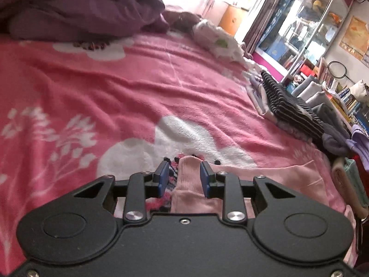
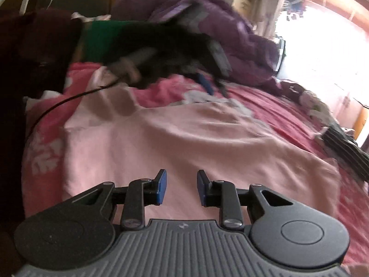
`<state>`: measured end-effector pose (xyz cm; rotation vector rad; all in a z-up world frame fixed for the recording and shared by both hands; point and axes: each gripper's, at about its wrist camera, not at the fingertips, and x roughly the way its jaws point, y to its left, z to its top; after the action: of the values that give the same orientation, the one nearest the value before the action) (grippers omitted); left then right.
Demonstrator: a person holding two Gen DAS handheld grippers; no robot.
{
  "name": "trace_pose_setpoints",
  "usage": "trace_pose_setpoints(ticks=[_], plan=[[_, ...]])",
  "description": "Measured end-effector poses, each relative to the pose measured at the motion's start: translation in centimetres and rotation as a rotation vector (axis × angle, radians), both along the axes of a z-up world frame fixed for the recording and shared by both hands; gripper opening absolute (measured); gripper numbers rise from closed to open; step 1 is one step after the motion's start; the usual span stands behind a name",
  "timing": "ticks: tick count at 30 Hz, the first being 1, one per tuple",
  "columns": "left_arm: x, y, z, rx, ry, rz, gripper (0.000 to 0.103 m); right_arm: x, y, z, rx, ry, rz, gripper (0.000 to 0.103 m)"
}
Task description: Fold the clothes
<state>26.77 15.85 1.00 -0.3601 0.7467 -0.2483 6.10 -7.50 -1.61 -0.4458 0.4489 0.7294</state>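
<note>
A: Lying spread over the pink floral blanket (image 1: 115, 87) is the pale pink garment (image 2: 184, 143), its near edge running under the right gripper (image 2: 181, 188) and its far edge reaching towards the purple duvet (image 2: 230, 30).

B: And the right gripper's jaws?

A: They stand apart, blue pads (image 2: 161, 188) facing each other, with nothing between them; the pink cloth only shows below the gap.

B: The left gripper (image 1: 184, 177)?

A: Its jaws are drawn in on a ribbed end of the pale pink garment (image 1: 189, 173), which stands up between the pads. From the left wrist view the rest of the garment trails off to the right across the blanket. From the right wrist view that gripper is a dark blur at the garment's far edge.

B: What else is on the bed?

A: A striped dark garment (image 1: 290, 106) lies folded on a small stack near the right edge, and a crumpled white cloth (image 1: 219, 41) sits farther along that side. The purple duvet (image 1: 80, 7) is heaped at the far left. Beyond the bed's right edge stands a glass-fronted bookcase (image 1: 299, 27).
</note>
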Motion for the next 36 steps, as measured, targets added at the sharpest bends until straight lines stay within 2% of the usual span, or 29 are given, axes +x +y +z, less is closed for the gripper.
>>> trace_pose_setpoints(ticks=[2, 5, 6, 8, 10, 14, 19, 25, 28, 31, 36], plan=[[0.9, 0.1, -0.4, -0.023, 0.02, -0.019, 0.027, 0.0, 1.5, 0.1, 0.018, 0.014, 0.042, 0.029], [1.6, -0.1, -1.0, -0.029, 0.045, -0.039, 0.027, -0.5, 4.0, 0.0, -0.012, 0.016, 0.103, 0.029], [1.7, -0.2, -1.2, -0.027, 0.049, -0.047, 0.025, -0.7, 4.8, 0.1, -0.033, 0.025, 0.13, 0.029], [1.7, -0.6, -1.5, -0.013, 0.048, -0.062, 0.011, -1.4, 5.8, 0.1, -0.049, 0.053, 0.169, 0.029], [1.7, -0.8, -1.4, -0.001, 0.034, -0.061, 0.008, -1.8, 6.2, -0.3, -0.058, 0.088, 0.196, 0.027], [1.5, 0.5, -0.3, -0.029, -0.026, 0.0, 0.007, -2.9, 6.4, -1.1, -0.062, 0.089, 0.195, 0.023], [2.1, 1.0, -2.4, -0.036, 0.025, 0.032, 0.007, -4.4, 6.8, -1.6, -0.071, 0.056, 0.187, 0.019], [2.0, 0.6, -2.2, 0.01, 0.022, 0.036, 0.015, -5.2, 6.8, -1.5, -0.059, 0.057, 0.172, 0.019], [1.3, 0.9, -1.0, 0.035, -0.019, 0.066, 0.027, -5.5, 6.6, -1.2, -0.04, 0.063, 0.16, 0.019], [0.4, 0.8, 0.6, 0.081, -0.074, 0.091, 0.027, -6.1, 5.5, -0.2, -0.009, 0.059, 0.143, 0.02], [-1.8, -4.4, 2.6, 0.098, -0.12, -0.038, 0.027, -6.5, 1.6, 2.1, 0.047, 0.039, 0.077, 0.02]])
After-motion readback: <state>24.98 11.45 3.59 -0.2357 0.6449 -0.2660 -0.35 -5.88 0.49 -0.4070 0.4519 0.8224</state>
